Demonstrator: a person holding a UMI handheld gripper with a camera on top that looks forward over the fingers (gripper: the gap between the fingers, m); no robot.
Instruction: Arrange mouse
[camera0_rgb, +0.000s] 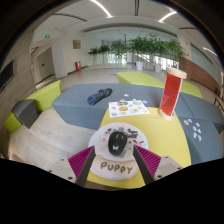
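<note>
A black mouse (116, 142) lies on a round white mouse pad (114, 166) with paw prints and the word PUPPY. The pad rests on the yellow and grey table (170, 140). My gripper (115, 163) is open. Its magenta-padded fingers (83, 160) stand wide apart at either side of the pad's near part. The mouse sits just ahead of the fingers, midway between them, and neither finger touches it. The pad's near edge is hidden below the gripper body.
A tall red container (172, 92) stands at the far right of the table. A white card with coloured dots (127, 107) and a dark blue bundle (99, 97) lie farther back. Small white pieces (193, 126) lie at the right. Potted plants (140, 45) stand beyond.
</note>
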